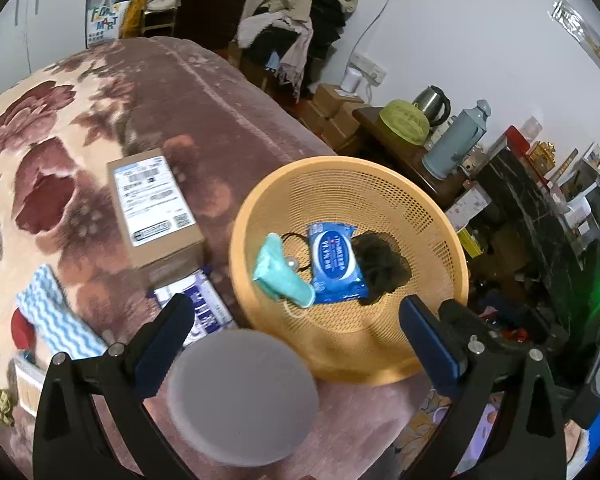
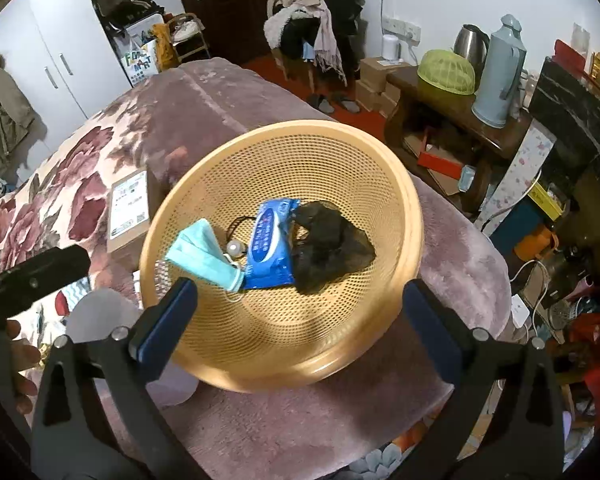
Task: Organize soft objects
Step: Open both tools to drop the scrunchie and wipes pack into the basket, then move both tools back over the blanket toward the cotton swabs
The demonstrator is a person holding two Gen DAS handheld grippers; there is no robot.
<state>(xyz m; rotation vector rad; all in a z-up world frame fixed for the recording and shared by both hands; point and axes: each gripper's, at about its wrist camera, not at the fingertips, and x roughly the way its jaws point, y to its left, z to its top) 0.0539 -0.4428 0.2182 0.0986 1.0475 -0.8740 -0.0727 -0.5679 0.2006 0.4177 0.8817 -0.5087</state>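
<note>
Cardboard box [image 1: 156, 216] and grey disc [image 1: 242, 394] flank orange basket [image 1: 440, 240].

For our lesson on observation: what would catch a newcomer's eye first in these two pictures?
The big orange mesh basket on the pinkish floral blanket dominates both views. Inside it lie a teal face mask, a blue wet-wipes pack and a crumpled dark cloth, side by side. In the left view a grey round pad sits close to the camera between the open left tool's fingers.
</note>
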